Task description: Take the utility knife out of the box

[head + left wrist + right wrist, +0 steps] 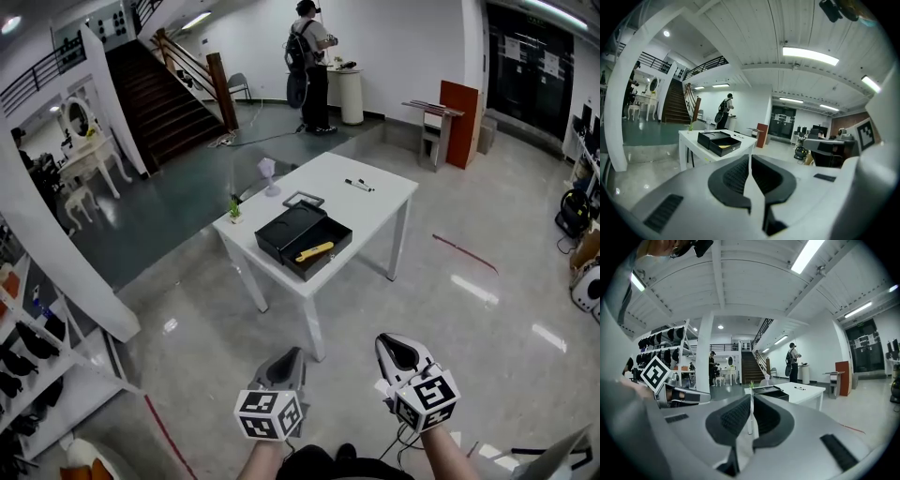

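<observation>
Both claws shut w/ nothing btwn jaws: left claw (pixel 292 356) & right claw (pixel 395 343) side by side, well apart from desk (pixel 375 202). Head view shows yellow utility knife (pixel 314 251) lying in open black box (pixel 289 228); right gripper view gets box edge-on, knife hidden.

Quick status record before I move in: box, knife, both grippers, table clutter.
box: black box, open, near the front corner of the white table
knife: yellow utility knife lying inside the box, untouched
left gripper: jaws together, nothing between them, well short of the table
right gripper: jaws together, nothing between them, also short of the table
other items: marker near the far edge, small plant at the left corner
task: knife not yet taken out
</observation>
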